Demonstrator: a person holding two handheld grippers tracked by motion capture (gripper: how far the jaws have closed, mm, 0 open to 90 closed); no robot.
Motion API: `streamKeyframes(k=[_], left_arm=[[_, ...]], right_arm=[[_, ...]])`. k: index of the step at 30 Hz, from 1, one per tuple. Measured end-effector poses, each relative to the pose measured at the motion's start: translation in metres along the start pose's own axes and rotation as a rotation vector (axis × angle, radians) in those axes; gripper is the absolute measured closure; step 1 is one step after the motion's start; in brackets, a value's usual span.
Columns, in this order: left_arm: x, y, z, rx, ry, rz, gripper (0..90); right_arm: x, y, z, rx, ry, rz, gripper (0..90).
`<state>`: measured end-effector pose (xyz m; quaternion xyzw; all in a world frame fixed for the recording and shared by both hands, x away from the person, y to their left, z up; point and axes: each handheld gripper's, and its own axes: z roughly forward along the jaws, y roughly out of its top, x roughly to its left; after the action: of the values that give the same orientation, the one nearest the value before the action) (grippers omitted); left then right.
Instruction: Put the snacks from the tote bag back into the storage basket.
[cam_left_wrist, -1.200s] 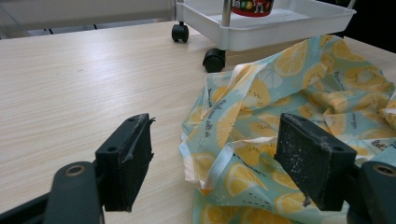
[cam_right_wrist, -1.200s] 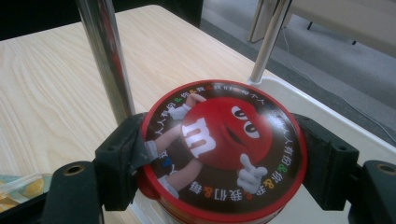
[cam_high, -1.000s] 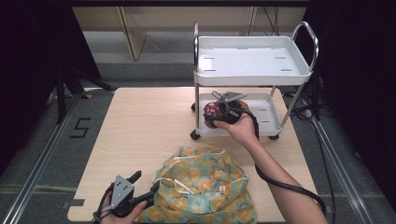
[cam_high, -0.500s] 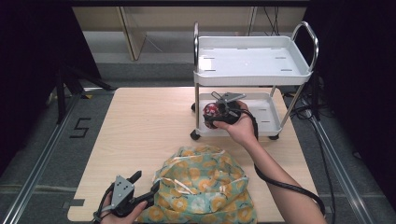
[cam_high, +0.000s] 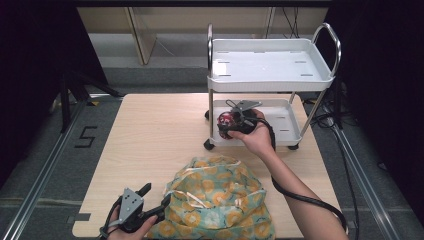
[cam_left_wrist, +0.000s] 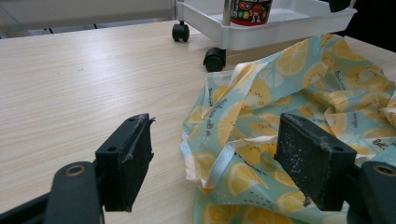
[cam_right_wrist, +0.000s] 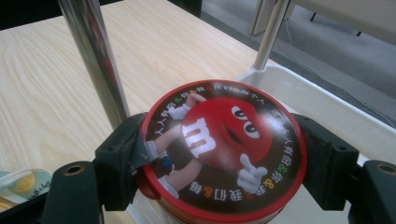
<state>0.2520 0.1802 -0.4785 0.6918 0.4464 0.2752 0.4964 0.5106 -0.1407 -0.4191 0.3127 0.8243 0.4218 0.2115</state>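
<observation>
A round red candy tin (cam_right_wrist: 224, 149) with a cartoon lid sits between both jaws of my right gripper (cam_right_wrist: 224, 161), which is shut on it. In the high view that gripper (cam_high: 231, 123) holds the tin (cam_high: 225, 120) over the left end of the lower shelf of a white cart (cam_high: 280, 141). A lemon-print cloth bag (cam_high: 215, 200) lies at the table's near edge. My left gripper (cam_high: 156, 197) rests at the bag's left side, open. In the left gripper view its jaws stand wide apart (cam_left_wrist: 219, 161), with the bag's (cam_left_wrist: 299, 84) edge lying between them, untouched.
The cart's upper shelf (cam_high: 270, 75) is bare, and its chrome posts (cam_right_wrist: 93, 60) stand close beside the tin. Its castors (cam_left_wrist: 215, 59) stand on the wooden table (cam_high: 155, 135). A cable trails from the right gripper along the person's forearm (cam_high: 300, 195).
</observation>
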Motion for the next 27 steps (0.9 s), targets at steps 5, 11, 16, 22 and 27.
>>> streamKeyframes(k=[5, 11, 16, 22, 27], left_arm=[[0.0, -0.0001, 0.0001, 0.001, 0.0, 0.001, 26.4], [-0.0001, 0.0, 0.0, 0.001, 0.0, 0.0, 26.4], [0.0004, -0.0004, 0.0008, -0.004, -0.006, 0.002, 26.4], [0.0, -0.0003, 0.0004, 0.0, -0.001, 0.0, 26.4], [0.001, -0.0005, 0.0007, -0.002, -0.007, 0.005, 26.4]], right_arm=[[-0.0002, -0.0014, 0.0013, 0.004, 0.0, 0.003, 26.8], [-0.0008, -0.0027, 0.0036, -0.006, 0.0, -0.007, 26.9], [-0.0002, -0.0033, 0.0038, 0.002, 0.005, 0.004, 26.9], [0.0009, -0.005, 0.0061, 0.009, 0.005, 0.006, 26.9], [0.0017, -0.0063, 0.0071, 0.01, 0.015, 0.013, 26.9]])
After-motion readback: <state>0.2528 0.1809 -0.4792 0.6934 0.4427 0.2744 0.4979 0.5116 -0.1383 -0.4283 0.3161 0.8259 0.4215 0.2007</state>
